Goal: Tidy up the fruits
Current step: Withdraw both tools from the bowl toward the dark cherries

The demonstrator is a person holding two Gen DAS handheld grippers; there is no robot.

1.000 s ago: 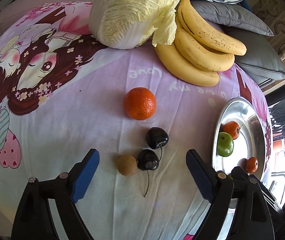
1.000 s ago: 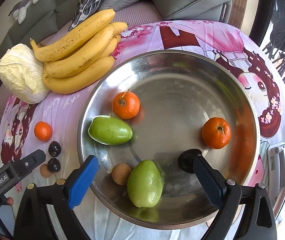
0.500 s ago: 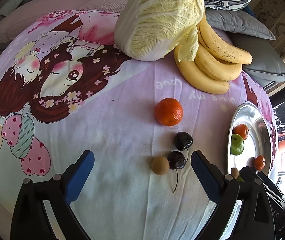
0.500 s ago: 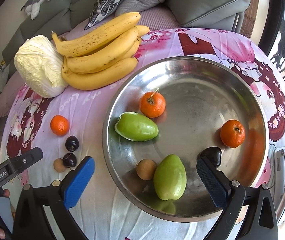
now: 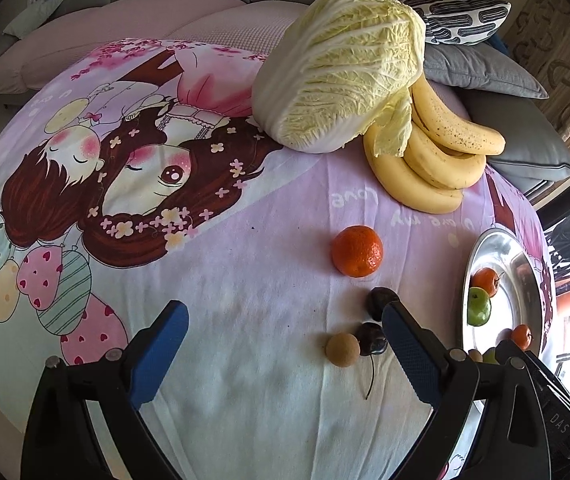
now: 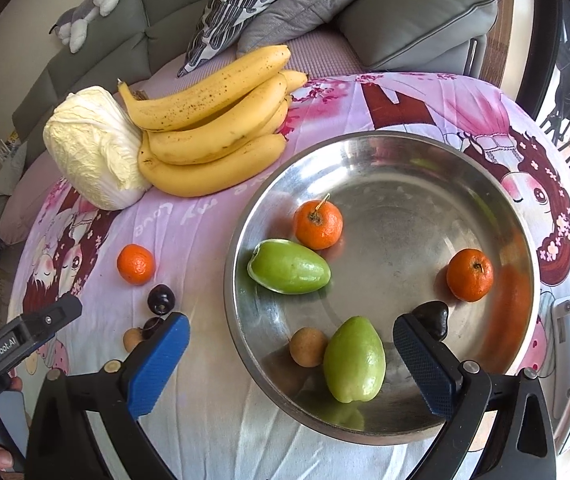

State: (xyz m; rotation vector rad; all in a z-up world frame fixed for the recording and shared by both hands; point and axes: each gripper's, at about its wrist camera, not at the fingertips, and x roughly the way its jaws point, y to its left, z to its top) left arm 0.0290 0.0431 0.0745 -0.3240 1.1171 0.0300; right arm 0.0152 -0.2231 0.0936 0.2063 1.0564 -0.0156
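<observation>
On the pink cartoon cloth lie an orange tangerine (image 5: 357, 251), two dark cherries (image 5: 372, 338) and a brown longan (image 5: 342, 349). My left gripper (image 5: 283, 344) is open and empty, above the cloth just left of them; its right finger overlaps one cherry. The steel bowl (image 6: 385, 152) holds two tangerines (image 6: 318, 224), two green fruits (image 6: 289, 267), a longan (image 6: 308, 346) and a dark cherry (image 6: 433, 316). My right gripper (image 6: 291, 364) is open and empty over the bowl's near rim.
A bunch of bananas (image 6: 213, 136) and a napa cabbage (image 5: 337, 68) lie at the back of the table. Grey and patterned cushions (image 6: 405, 20) on a sofa stand behind. The table edge drops off at the right, by a window.
Both grippers have pulled back and shifted left. The loose fruit now sits toward the left gripper's right finger. The right gripper has let go of the dark cherry, which now lies in the bowl.
</observation>
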